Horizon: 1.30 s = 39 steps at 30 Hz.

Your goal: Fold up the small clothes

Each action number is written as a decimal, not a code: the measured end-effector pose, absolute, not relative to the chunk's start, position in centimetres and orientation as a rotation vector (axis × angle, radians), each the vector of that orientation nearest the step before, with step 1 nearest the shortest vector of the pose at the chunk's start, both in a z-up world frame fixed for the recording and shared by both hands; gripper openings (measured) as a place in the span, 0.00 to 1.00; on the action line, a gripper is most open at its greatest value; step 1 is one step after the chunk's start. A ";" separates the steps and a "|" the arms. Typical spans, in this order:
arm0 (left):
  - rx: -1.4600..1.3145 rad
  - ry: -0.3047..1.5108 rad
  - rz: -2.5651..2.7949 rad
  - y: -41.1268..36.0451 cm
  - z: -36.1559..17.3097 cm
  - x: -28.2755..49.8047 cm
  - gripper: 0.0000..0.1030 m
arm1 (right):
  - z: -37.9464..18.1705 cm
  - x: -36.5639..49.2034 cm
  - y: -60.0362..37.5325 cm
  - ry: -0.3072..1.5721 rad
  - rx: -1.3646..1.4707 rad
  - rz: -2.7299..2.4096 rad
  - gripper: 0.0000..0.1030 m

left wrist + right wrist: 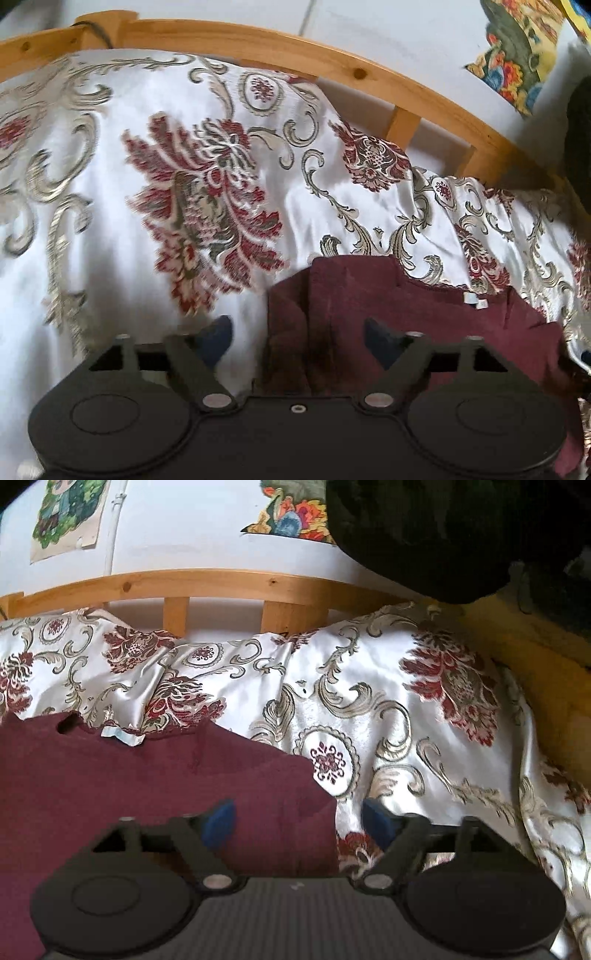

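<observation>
Against white wall (pixel 192 535), wooden bedframe (pixel 207 583), floral bedspread (pixel 369 709)

Bedspread (pixel 92 240) is lying open around your maroon garment (pixel 110 775); wooden headboard rail (pixel 221 581) is blocking you beyond.

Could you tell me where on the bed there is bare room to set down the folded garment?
The floral bedspread lies bare left of the maroon garment, up to the wooden headboard, and also right of it in the right wrist view. Crowded: the far right corner under a dark bundle.
</observation>
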<state>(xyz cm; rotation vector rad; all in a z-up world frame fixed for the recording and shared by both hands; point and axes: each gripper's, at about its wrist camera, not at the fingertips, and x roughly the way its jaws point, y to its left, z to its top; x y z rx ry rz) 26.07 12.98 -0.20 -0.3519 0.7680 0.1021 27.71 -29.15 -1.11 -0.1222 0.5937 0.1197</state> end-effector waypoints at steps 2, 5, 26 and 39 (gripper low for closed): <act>-0.374 0.771 0.098 13.0 0.5 24.7 0.91 | -0.6 26.8 -29.3 0.601 -0.088 0.130 0.88; -0.387 0.759 0.092 12.8 1.7 22.5 0.98 | 0.4 25.2 -29.2 0.588 -0.061 0.152 0.98; -0.322 0.924 0.087 9.3 1.4 16.4 0.99 | 2.0 16.5 -22.8 0.625 -0.096 0.345 1.00; -0.309 0.965 0.106 9.7 -1.6 20.2 0.99 | 0.3 17.7 -20.3 0.633 -0.159 0.397 1.00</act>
